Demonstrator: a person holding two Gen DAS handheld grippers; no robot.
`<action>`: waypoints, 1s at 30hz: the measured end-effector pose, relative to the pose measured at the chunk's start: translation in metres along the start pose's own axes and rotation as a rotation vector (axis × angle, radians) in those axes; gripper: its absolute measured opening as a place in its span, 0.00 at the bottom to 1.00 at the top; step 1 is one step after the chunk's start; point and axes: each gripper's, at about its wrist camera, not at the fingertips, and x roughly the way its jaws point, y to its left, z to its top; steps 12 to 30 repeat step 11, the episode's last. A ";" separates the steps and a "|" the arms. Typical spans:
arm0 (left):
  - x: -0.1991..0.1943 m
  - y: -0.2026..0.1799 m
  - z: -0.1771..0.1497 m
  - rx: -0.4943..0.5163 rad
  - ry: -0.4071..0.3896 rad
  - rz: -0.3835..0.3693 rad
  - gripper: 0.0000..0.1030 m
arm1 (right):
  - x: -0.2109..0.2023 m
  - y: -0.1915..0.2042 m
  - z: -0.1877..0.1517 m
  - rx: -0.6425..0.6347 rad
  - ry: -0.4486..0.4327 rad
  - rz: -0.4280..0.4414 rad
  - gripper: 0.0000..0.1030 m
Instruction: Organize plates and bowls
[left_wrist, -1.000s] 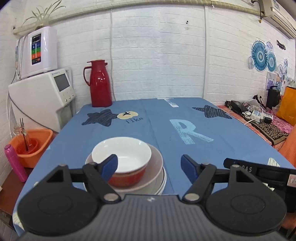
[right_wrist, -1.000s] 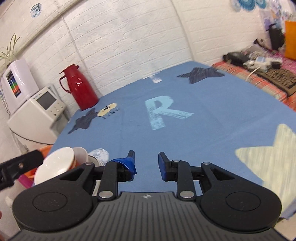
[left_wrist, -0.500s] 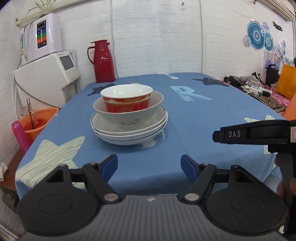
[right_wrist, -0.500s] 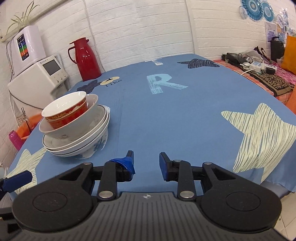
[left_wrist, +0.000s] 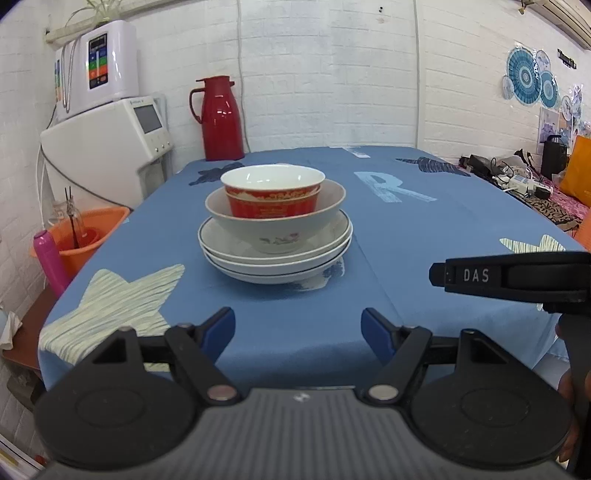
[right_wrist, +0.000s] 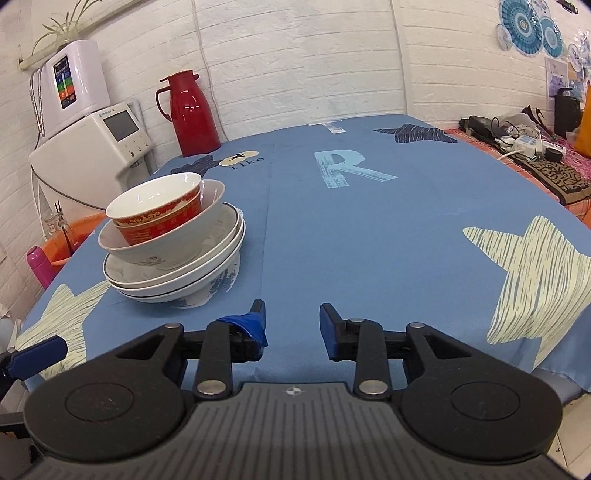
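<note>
A red-and-white bowl (left_wrist: 272, 192) sits inside a wider grey-white bowl (left_wrist: 275, 225), which rests on stacked white plates (left_wrist: 275, 260) on the blue tablecloth (left_wrist: 406, 236). The same stack shows in the right wrist view: red bowl (right_wrist: 157, 210), wide bowl (right_wrist: 162, 243), plates (right_wrist: 177, 280). My left gripper (left_wrist: 297, 334) is open and empty, back at the table's near edge in front of the stack. My right gripper (right_wrist: 291, 323) is open and empty, near the front edge, to the right of the stack.
A red thermos (left_wrist: 219, 118) stands at the table's far left. A white water dispenser (left_wrist: 107, 147) and an orange basin (left_wrist: 83, 240) are left of the table. Cluttered cables and bags (right_wrist: 524, 140) lie to the right.
Both grippers have pulled back and down from over the stack to the table's near edge. The stack stays put. Both grippers stay open.
</note>
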 end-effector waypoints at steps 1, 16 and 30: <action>0.000 0.000 0.000 0.001 -0.001 0.002 0.72 | 0.000 0.000 0.000 -0.002 0.000 -0.001 0.15; -0.003 0.003 0.002 -0.021 -0.037 -0.033 0.72 | 0.000 -0.003 0.000 0.012 0.004 0.006 0.17; -0.003 0.003 0.002 -0.021 -0.037 -0.033 0.72 | 0.000 -0.003 0.000 0.012 0.004 0.006 0.17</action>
